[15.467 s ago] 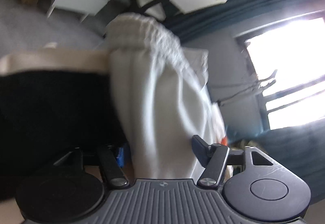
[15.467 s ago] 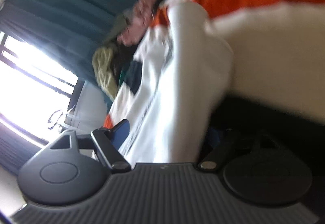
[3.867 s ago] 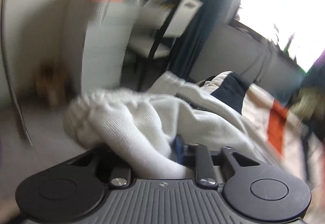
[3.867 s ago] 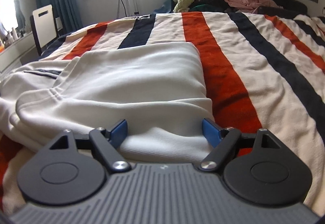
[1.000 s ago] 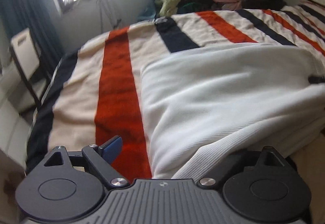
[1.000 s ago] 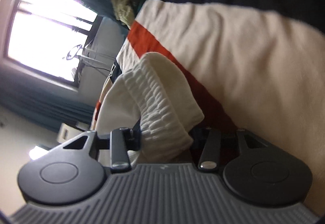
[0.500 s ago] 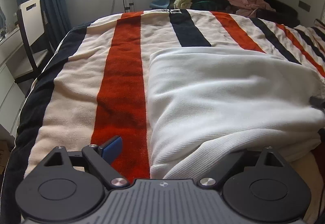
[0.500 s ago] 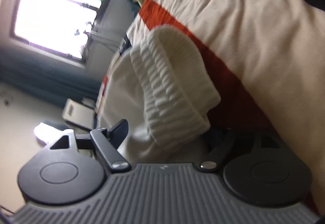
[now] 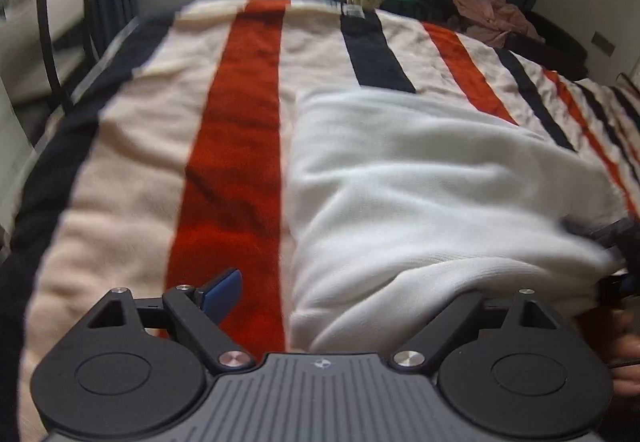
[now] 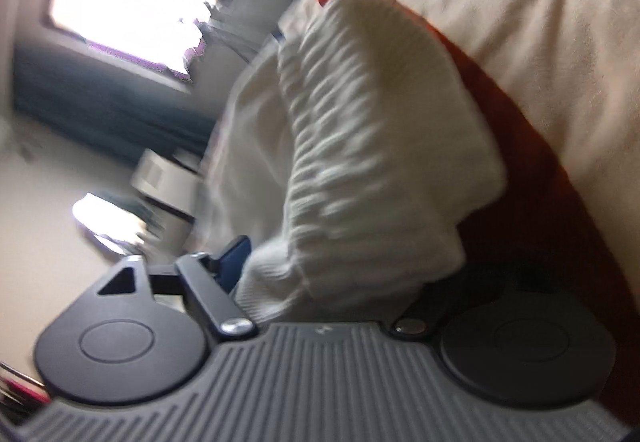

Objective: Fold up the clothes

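- Left wrist view: my left gripper [image 9: 340,284] stands wide apart; one blue pad [image 9: 222,290] is bare over the striped blanket [image 9: 232,145], the other finger is hidden under the ribbed hem of the white sweater [image 9: 420,181], so the near left corner sits between the fingers unpinched. The folded sweater runs away from me up the bed, and the right gripper [image 9: 612,258] shows dark at its right edge
- Right wrist view: my right gripper [image 10: 340,266] is closing with the sweater's ribbed cuff [image 10: 360,145] bunched between its fingers; I judge the pads not yet pressing. The cuff lies straight ahead, nearest this hand
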`<state>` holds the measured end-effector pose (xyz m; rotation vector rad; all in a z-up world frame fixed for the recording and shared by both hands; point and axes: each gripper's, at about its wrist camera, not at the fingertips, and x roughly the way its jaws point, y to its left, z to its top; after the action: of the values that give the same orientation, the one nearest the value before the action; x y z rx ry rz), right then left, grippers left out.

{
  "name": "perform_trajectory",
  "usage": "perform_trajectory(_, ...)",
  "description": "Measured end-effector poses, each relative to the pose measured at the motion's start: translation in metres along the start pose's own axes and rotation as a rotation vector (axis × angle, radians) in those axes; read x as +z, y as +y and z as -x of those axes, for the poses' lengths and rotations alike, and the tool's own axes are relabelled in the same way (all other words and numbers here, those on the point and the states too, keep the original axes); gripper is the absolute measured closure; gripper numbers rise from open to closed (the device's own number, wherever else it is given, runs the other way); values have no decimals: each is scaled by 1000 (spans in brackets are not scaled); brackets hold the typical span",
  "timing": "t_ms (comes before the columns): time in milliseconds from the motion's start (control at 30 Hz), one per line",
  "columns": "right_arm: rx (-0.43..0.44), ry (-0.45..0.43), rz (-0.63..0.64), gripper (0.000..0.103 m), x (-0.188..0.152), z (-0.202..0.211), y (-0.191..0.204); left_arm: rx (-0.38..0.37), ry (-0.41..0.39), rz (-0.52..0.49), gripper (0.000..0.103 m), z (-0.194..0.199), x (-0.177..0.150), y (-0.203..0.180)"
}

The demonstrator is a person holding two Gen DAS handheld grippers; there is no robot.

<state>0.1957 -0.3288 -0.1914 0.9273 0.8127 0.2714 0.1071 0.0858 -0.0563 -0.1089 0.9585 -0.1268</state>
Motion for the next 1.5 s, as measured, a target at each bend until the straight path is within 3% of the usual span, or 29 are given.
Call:
perform_trajectory(33,-13,-5,-2,35,0,1,0,-20,13,24,14,1,-1,3)
perform_trajectory(133,-21,-38,-36,64,2,11,0,-101,61,90,13,4,-5,10)
perform_trajectory(167,-22,-56,-41,69,2,16,1,-144,75,114,12,5,-7,13)
perform_trajectory(267,-33,-112,-39,72,3,29,6,-294,82,189,11,13,-10,24)
perform_trajectory(367,-43,-140,-34,73,5,34,6,-406,-35,258,5,29,-6,39)
perform_trajectory(433,-43,-148,-28,73,3,34,4,-428,-52,331,3,23,-2,48)
perform_trajectory(567,-50,-151,-13,73,2,28,4,-292,1,358,3,-6,13,53)
perform_trajectory(633,-57,-147,-11,72,1,23,4,-284,39,411,3,-24,16,58)
perform_trajectory(733,-62,-141,-21,72,-1,24,-4,-344,146,516,3,-54,13,68)
perform_trajectory(800,-61,-141,-22,72,-2,23,-5,-342,174,530,4,-64,9,67)
perform_trajectory(967,-52,-140,-35,72,-6,23,-8,-414,181,411,6,-69,10,49)
perform_trajectory(1067,-52,-145,-31,71,-8,23,-8,-401,183,364,9,-71,10,45)
perform_trajectory(1333,-65,-150,-71,72,-10,24,-3,-349,127,287,28,-56,14,35)
perform_trajectory(1500,-62,-180,-51,73,-12,33,10,-341,52,318,53,-31,14,31)
